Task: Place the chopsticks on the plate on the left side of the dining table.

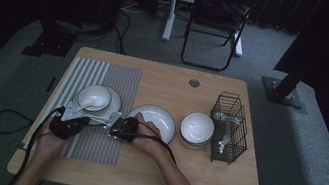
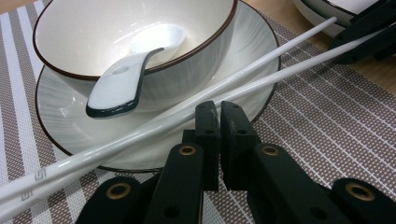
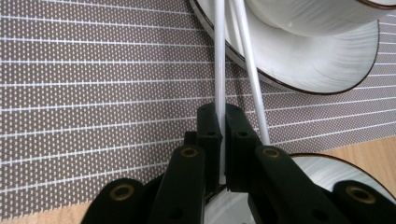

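Two white chopsticks (image 2: 261,63) lie across the front rim of a white plate (image 2: 254,79) on the striped placemat (image 2: 327,121). In the plate stands a brown-rimmed bowl (image 2: 93,28) with a white spoon (image 2: 123,81) leaning on its rim. My left gripper (image 2: 219,108) is shut with nothing between its jaws; its tips sit just in front of the chopsticks. My right gripper (image 3: 220,112) is shut on one chopstick (image 3: 219,56), while the other chopstick (image 3: 250,70) runs past its right jaw. In the high view the left gripper (image 1: 78,119) and right gripper (image 1: 112,127) face each other below the plate (image 1: 113,107).
A second plate (image 1: 153,118) lies mid-table under my right hand, with its rim (image 3: 327,172) by the right jaw. A stack of bowls (image 1: 197,127) stands to its right. A black wire basket (image 1: 230,129) with white utensils is near the right edge. A chair stands beyond the table.
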Available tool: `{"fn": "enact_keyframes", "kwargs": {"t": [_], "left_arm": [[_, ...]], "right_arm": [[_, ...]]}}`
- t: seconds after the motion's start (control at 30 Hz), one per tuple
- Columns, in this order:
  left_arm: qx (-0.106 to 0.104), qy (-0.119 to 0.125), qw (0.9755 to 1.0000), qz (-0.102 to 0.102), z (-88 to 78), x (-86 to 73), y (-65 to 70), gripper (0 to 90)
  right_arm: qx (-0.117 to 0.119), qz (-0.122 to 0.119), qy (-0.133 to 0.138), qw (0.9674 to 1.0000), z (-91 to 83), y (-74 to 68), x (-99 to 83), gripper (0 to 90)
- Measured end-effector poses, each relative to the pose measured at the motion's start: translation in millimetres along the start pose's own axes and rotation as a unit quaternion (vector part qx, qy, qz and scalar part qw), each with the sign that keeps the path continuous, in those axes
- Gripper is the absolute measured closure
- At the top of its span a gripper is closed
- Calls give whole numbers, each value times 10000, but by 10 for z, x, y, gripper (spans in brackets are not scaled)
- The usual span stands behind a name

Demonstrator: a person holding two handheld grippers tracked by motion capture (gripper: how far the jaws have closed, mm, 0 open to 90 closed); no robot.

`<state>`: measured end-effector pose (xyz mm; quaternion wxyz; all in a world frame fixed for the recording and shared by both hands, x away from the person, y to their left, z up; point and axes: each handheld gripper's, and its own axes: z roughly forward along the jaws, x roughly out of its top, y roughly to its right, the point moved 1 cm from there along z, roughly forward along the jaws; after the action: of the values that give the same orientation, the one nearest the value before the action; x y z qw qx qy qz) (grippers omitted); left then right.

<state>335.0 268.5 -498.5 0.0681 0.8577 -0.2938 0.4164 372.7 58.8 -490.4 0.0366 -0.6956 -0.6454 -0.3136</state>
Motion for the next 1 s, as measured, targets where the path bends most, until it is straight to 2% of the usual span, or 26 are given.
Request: {"fn": "enact_keyframes", "kwargs": {"t": [0.33, 0.63, 1.0], "left_arm": [[72, -41, 10000, -54, 13, -6, -28, 873], [78, -13, 10000, -56, -13, -22, -36, 862], [106, -36, 9999, -49, 18, -12, -45, 862]], "right_arm": [[-85, 32, 29, 10000, -29, 21, -14, 860], [-26, -144, 109, 9998, -38, -5, -21, 864], [-205, -44, 83, 9997, -31, 14, -14, 840]]}}
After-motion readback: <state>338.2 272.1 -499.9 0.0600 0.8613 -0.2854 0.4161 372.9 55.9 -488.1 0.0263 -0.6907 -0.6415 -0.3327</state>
